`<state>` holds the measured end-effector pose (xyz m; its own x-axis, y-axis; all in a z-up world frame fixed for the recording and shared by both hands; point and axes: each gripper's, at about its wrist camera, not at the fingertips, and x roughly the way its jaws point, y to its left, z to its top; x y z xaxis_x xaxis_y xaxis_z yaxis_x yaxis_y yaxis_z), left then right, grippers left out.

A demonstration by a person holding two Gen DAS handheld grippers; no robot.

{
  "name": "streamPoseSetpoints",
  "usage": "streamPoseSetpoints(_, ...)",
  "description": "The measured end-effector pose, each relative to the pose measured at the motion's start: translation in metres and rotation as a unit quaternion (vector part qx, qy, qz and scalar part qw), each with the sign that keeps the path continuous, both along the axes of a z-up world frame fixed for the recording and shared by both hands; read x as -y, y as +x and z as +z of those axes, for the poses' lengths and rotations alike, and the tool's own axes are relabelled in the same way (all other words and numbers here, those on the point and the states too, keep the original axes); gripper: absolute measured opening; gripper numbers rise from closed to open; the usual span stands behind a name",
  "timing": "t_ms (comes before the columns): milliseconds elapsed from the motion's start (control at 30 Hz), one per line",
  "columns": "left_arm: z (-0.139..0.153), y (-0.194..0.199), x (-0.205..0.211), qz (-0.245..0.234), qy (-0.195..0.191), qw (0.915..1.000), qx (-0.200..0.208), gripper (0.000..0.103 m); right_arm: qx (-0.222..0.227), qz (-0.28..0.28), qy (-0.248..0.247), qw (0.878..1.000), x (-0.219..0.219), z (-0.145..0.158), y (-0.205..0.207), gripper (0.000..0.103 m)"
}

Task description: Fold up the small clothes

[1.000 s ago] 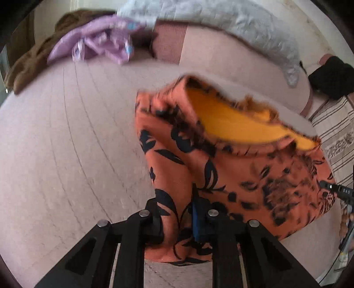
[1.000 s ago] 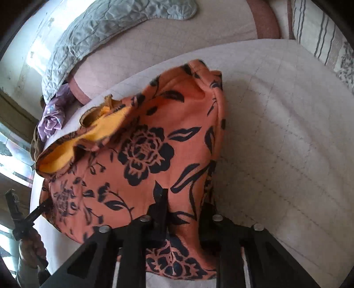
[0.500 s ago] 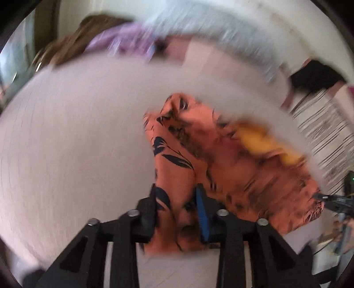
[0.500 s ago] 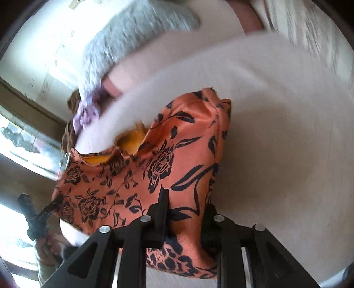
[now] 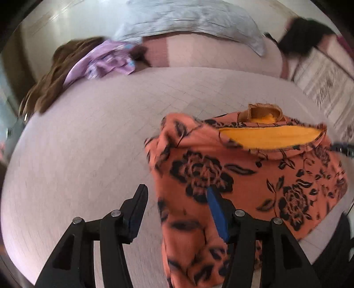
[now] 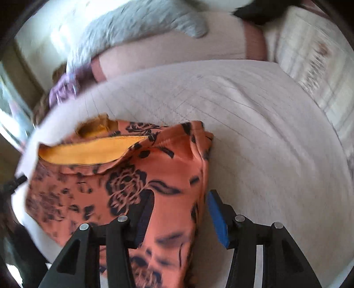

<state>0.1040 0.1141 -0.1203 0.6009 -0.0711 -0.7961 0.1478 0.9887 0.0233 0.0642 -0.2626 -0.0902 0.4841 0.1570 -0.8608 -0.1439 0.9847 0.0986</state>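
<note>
An orange garment with a black flower print and a yellow lining (image 5: 243, 168) lies on the pale quilted bed; it also shows in the right wrist view (image 6: 132, 177). My left gripper (image 5: 177, 210) is open, its jaws spread wide over the garment's left edge. My right gripper (image 6: 179, 212) is open too, its jaws spread over the garment's right edge. The cloth lies loose between each pair of fingers.
A lilac garment (image 5: 104, 64) and a brown one (image 5: 55, 82) lie at the bed's far left. A grey quilted blanket (image 5: 188, 20) lies over the pink headboard cushion. A black item (image 5: 305, 37) and a striped pillow (image 5: 320, 75) are at the far right.
Both grippers were shut on the garment's lower corners and have opened. The garment has come down onto the bed, nearer the front edge.
</note>
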Motion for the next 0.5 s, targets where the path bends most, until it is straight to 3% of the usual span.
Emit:
streamPoseSetpoints(133, -0.002, 0.037, 0.007, -0.017, 0.023, 0.9996, -0.004, 0.056, -0.004, 0.058, -0.083, 0.995, -0.020, -0.004, 0.024, 0.054)
streamPoseSetpoints(233, -0.011, 0.078, -0.006, 0.031, -0.004, 0.9994, -0.017, 0.056, -0.013, 0.060, -0.096, 0.993, -0.021, -0.009, 0.054, 0.055)
streamPoseSetpoints(267, -0.016, 0.090, -0.014, 0.067, -0.020, 0.9973, -0.022, 0.056, -0.024, 0.032, -0.083, 0.996, -0.014, -0.013, 0.071, 0.055)
streamPoseSetpoints(333, -0.025, 0.108, -0.036, 0.141, -0.067, 0.9870, -0.039, 0.056, -0.048, -0.060, 0.004, 0.997, 0.023, -0.021, 0.098, 0.055)
streamPoseSetpoints(400, -0.028, 0.109, -0.049, 0.175, -0.101, 0.9783, -0.048, 0.056, -0.046, -0.143, 0.069, 0.986, 0.053, -0.024, 0.103, 0.055)
streamPoseSetpoints(433, -0.025, 0.104, -0.053, 0.179, -0.114, 0.9764, -0.043, 0.056, -0.041, -0.152, 0.075, 0.985, 0.056, -0.022, 0.099, 0.055)
streamPoseSetpoints(500, -0.013, 0.085, -0.050, 0.163, -0.104, 0.9810, -0.013, 0.056, -0.025, -0.144, 0.080, 0.986, 0.055, -0.011, 0.081, 0.055)
